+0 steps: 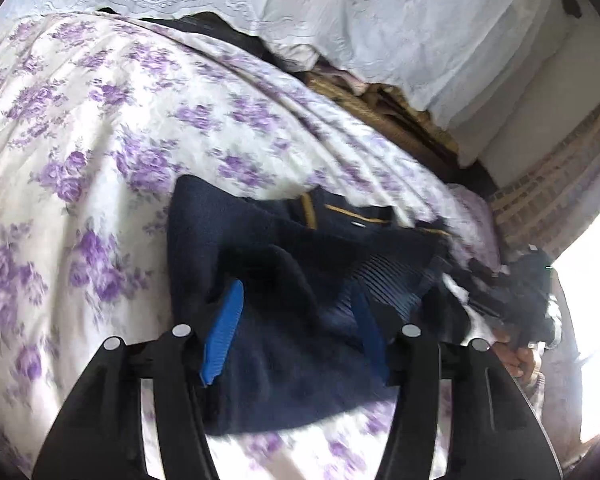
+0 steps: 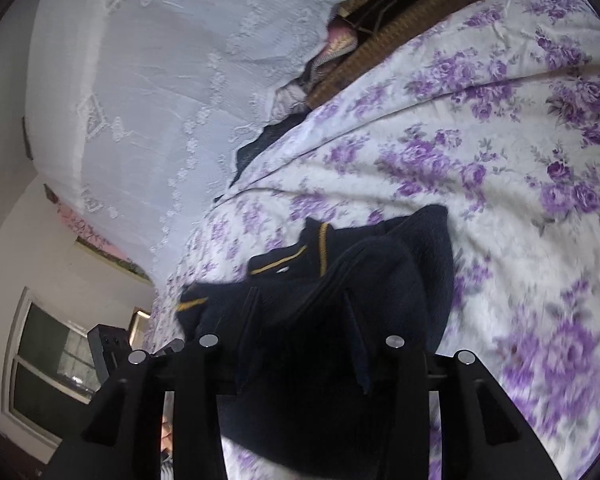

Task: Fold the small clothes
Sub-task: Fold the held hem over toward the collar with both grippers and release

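A small navy knit garment (image 1: pixel 300 264) with mustard-yellow trim lies on a white bedspread with purple flowers (image 1: pixel 80 140). My left gripper (image 1: pixel 296 304) has its blue-padded fingers (image 1: pixel 224 332) spread wide apart over the garment's near part, with dark fabric lying between them. In the right wrist view the same garment (image 2: pixel 380 280) shows its yellow-trimmed collar (image 2: pixel 296 256). My right gripper (image 2: pixel 300 320) sits over the garment's dark near fold; its fingers stand apart with fabric between them. The other gripper and a hand (image 1: pixel 520 308) show at the garment's right end.
A white lace cloth (image 1: pixel 380 20) hangs behind the bed. Brown and dark bedding (image 1: pixel 400 120) is bunched at the bed's far edge. A window (image 2: pixel 48 360) and a dark device (image 2: pixel 108 344) show at lower left of the right wrist view.
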A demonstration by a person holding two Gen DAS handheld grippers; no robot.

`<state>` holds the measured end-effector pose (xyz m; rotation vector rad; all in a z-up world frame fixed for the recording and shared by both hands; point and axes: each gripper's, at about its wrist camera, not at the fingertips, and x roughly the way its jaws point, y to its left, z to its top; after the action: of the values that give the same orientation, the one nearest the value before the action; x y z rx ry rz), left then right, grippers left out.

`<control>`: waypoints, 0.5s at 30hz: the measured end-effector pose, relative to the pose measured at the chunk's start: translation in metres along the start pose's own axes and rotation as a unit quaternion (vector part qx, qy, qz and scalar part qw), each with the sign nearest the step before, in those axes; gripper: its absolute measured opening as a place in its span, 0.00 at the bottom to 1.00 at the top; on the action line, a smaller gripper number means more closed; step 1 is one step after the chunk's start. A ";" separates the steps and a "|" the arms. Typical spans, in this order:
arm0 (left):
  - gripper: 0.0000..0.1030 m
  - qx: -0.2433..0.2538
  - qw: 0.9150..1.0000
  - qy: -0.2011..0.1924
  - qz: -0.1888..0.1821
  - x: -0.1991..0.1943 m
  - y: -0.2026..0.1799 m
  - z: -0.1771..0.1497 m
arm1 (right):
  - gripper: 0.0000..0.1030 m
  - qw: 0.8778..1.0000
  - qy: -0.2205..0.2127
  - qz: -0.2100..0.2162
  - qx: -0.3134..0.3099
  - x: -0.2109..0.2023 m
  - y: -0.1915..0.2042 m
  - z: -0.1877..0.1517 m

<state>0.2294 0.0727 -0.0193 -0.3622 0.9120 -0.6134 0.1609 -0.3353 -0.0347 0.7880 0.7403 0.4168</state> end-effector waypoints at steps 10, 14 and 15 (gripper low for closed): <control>0.61 0.160 0.986 -0.005 -0.049 -0.025 -0.064 -0.034 | 0.41 0.998 0.018 0.036 -0.057 -0.013 0.033 -0.012; 0.67 0.214 0.975 0.032 -0.048 -0.019 -0.076 -0.056 | 0.41 0.995 0.057 0.031 -0.081 -0.003 0.039 -0.018; 0.67 0.232 0.971 0.040 -0.036 -0.015 -0.081 -0.063 | 0.41 0.993 0.072 0.023 -0.094 0.002 0.042 -0.022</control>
<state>0.1438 0.0167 -0.0022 0.0507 0.8059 -0.8893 0.1435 -0.2960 -0.0139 0.6036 0.8054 0.5816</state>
